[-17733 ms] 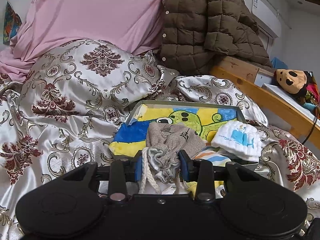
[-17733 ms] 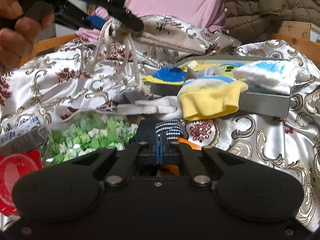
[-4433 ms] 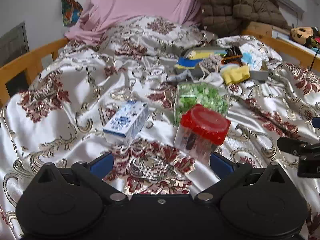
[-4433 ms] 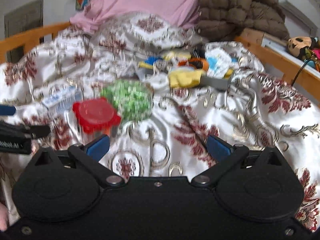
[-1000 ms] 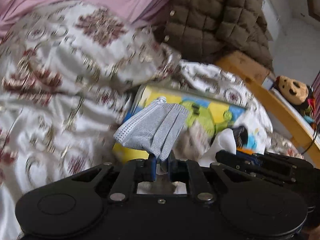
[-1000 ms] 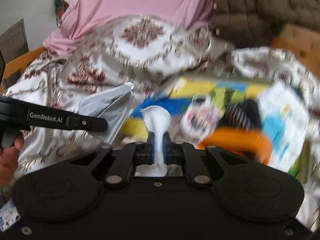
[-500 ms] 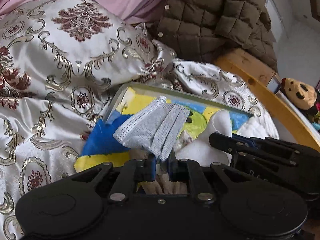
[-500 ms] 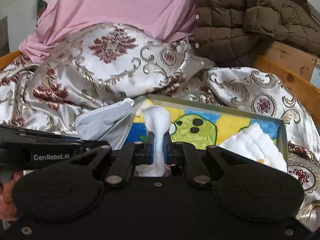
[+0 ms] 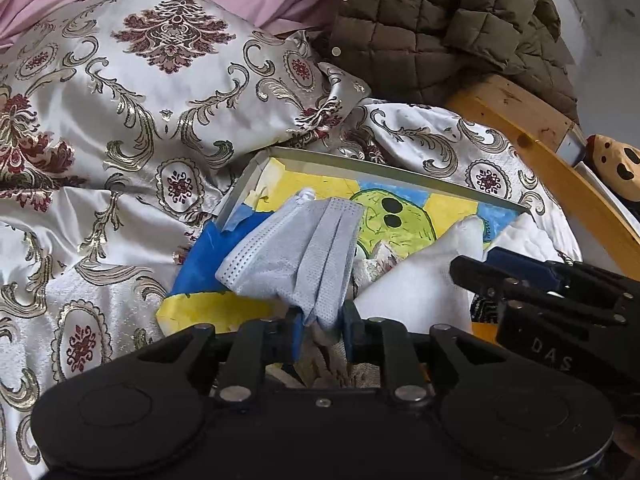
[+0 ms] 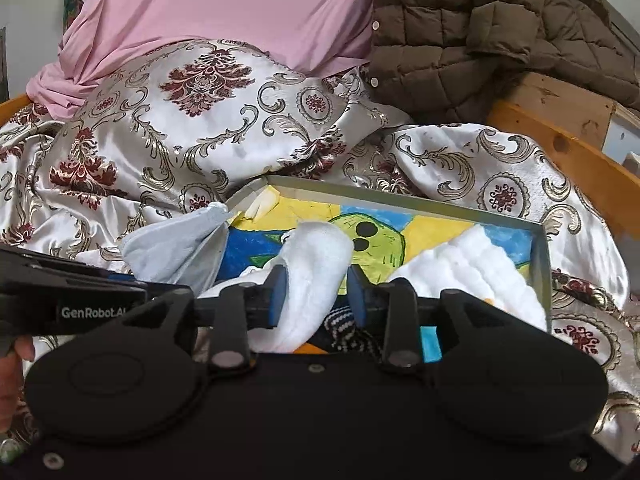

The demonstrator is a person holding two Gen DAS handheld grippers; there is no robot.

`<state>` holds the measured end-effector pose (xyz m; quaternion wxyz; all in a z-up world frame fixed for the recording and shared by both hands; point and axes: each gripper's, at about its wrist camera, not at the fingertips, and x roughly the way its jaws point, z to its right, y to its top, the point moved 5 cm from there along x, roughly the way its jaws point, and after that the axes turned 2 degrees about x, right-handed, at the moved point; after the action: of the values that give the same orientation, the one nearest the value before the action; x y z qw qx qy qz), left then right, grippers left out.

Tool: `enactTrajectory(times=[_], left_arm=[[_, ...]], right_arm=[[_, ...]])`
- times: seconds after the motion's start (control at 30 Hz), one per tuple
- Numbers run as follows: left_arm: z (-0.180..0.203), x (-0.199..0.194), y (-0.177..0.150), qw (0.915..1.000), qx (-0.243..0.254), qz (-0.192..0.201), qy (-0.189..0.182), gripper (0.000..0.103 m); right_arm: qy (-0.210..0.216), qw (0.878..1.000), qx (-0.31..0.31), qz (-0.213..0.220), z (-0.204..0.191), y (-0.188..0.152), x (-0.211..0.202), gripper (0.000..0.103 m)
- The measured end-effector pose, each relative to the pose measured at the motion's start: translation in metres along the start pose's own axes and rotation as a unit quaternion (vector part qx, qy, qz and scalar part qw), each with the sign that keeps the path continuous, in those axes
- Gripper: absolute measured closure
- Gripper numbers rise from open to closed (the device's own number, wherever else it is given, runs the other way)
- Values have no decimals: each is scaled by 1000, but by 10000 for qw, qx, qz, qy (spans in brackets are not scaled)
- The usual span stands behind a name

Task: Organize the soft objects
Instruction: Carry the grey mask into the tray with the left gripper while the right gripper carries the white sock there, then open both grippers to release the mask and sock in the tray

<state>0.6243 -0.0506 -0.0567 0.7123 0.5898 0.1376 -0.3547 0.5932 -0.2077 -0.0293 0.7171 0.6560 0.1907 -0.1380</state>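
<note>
We hover over tray (image 9: pixel 360 168); left gripper (image 9: pixel 320 330) jaws opening around grey mask (image 9: pixel 296 248), right gripper (image 10: pixel 316 294) jaws opening around white cloth (image 10: pixel 316 256). Release fully before withdrawing, avoid snagging.

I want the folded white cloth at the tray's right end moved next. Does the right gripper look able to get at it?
Probably yes. The folded white cloth lies uncovered just right of the right gripper, whose opening jaws have a white sock between them; that must drop first.
</note>
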Motion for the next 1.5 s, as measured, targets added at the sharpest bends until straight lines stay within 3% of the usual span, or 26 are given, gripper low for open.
enactTrajectory(times=[0.5, 0.57, 0.9, 1.0, 1.07, 1.27, 1.5], left_arm=[[7, -10, 7, 9998, -12, -16, 198, 78], [7, -10, 8, 9998, -25, 8, 215, 75], [7, -22, 11, 9992, -140, 292, 245, 61], [7, -33, 16, 9983, -201, 479, 282, 50], [7, -42, 20, 9974, -206, 601, 353, 37], [9, -69, 32, 9945, -248, 897, 484, 18], [12, -97, 41, 9906, -342, 1206, 542, 3]], right_arm=[[-121, 9999, -31, 88, 16, 9, -22, 69], [-116, 9999, -6, 120, 18, 8, -25, 60], [-123, 9993, 82, 336, 24, 9, -42, 39], [-147, 9989, 122, 439, 26, 11, -52, 30], [-165, 9986, 142, 489, 27, 13, -59, 20], [-153, 9968, 310, 717, 33, 26, -84, 3], [-152, 9942, 474, 948, 41, 39, -111, 1]])
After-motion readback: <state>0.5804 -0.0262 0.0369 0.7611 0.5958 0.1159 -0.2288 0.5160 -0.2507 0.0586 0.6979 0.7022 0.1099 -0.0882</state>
